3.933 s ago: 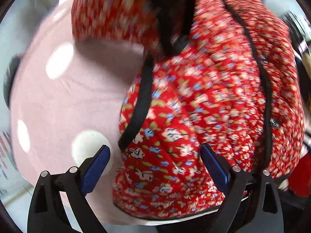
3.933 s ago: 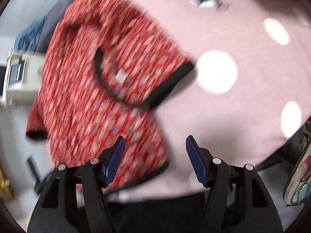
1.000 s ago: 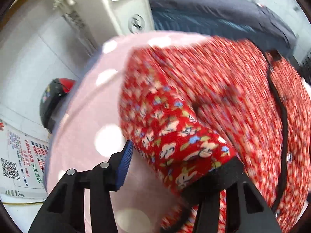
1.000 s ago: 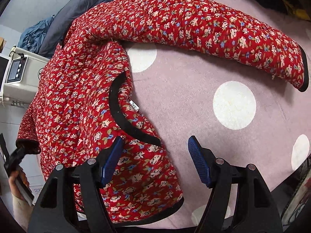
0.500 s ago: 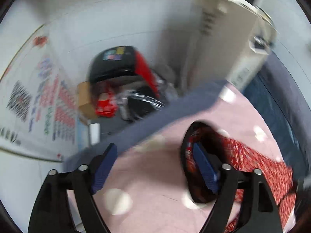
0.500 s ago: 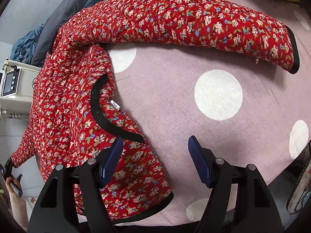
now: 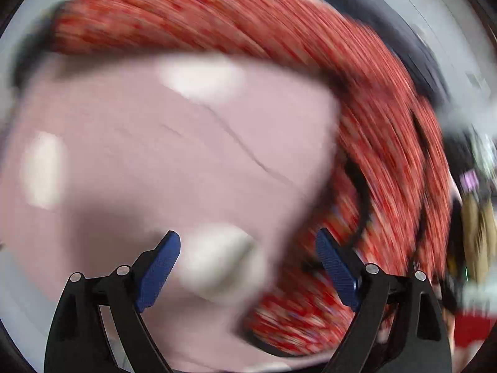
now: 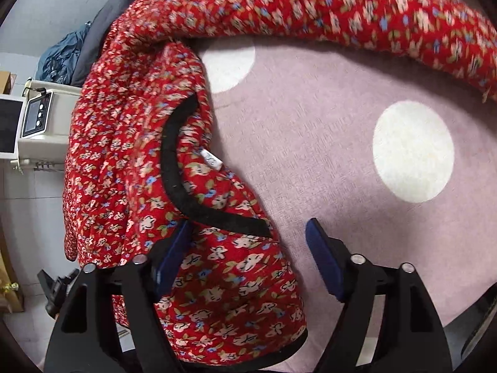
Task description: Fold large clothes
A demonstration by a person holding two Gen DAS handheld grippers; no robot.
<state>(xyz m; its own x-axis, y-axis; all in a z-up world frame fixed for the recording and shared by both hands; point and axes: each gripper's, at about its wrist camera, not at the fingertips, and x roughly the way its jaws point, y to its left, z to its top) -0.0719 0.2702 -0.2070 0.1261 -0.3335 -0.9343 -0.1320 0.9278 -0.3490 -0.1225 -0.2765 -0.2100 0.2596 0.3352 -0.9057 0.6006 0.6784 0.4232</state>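
A red floral quilted jacket [image 8: 130, 168] with black trim lies on a pink sheet with white dots [image 8: 326, 143]. One sleeve [image 8: 341, 9] stretches across the top of the right wrist view. My right gripper [image 8: 248, 248] is open over the jacket's front edge near the black neckline [image 8: 174, 168], holding nothing. In the blurred left wrist view the jacket [image 7: 372, 118] arcs along the top and right. My left gripper [image 7: 248, 258] is open and empty above the pink sheet [image 7: 155, 155].
A white appliance with a control panel [image 8: 37, 121] stands left of the bed. A dark blue-grey cover [image 8: 80, 49] lies past the jacket. Blurred clutter [image 7: 475, 211] sits at the right edge of the left wrist view.
My left gripper let go of the sleeve cuff, swung toward the room, then back over the sheet. The right gripper moved closer to the jacket's front edge.
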